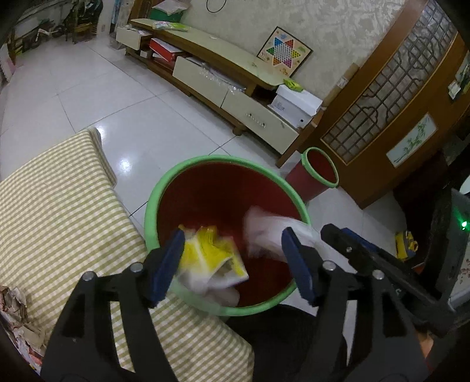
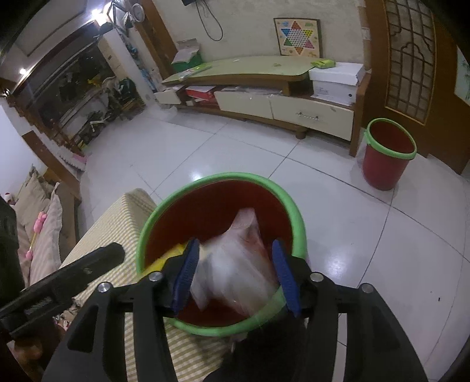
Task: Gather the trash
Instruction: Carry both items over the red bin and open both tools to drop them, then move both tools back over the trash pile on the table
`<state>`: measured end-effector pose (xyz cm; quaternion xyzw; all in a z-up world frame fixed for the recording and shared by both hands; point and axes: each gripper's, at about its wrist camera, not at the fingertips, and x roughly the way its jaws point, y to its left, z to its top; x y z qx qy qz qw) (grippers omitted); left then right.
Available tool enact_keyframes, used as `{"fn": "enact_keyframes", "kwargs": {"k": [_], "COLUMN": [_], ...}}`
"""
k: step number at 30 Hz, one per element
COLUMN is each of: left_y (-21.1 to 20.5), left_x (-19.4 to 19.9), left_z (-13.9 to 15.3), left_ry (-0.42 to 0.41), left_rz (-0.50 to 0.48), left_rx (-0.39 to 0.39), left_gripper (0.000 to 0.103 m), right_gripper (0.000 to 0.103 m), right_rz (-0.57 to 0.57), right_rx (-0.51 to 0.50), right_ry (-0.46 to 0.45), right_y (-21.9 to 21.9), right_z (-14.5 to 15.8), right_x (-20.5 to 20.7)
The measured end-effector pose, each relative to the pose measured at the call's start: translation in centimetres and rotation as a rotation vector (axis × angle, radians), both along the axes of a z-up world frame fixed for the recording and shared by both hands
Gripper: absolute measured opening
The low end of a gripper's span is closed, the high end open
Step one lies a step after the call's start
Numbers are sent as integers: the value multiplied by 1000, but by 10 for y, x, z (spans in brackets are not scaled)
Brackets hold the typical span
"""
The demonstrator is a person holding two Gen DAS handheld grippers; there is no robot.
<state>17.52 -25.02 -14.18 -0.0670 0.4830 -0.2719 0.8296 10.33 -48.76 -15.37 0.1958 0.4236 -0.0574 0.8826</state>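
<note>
White-tiled floor; both grippers, left (image 1: 232, 264) and right (image 2: 235, 273), jaws parted over red bin (image 1: 152, 211); yellow wrapper (image 1: 211, 255) clear only from left.

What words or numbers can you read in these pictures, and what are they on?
None can be read.
White box on the cabinet: a printed label, too small to read.
Yellow wrapper over the bin: print too blurred.
Star game board by the wall: coloured dots only, top print too tiny.
Wall clock: numbers too small.
</note>
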Motion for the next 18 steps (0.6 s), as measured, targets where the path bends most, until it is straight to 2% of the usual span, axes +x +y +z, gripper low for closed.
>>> {"fn": "enact_keyframes", "kwargs": {"k": [11, 14, 18], "left_y": [30, 53, 91], "left_x": [-31, -50, -77], "left_z": [34, 52, 62], "left_ry": [-66, -100, -121], "left_rz": [46, 90, 172], "left_rx": [-16, -21, -26], "left_gripper": [69, 73, 75], "right_gripper": [59, 63, 63], "right_rz": [36, 68, 126], "right_rx": [-21, -31, -39], "right_ry": [-16, -22, -19], "right_y": [19, 33, 61], "right_z": [20, 26, 33], "right_x": [-14, -16, -20]}}
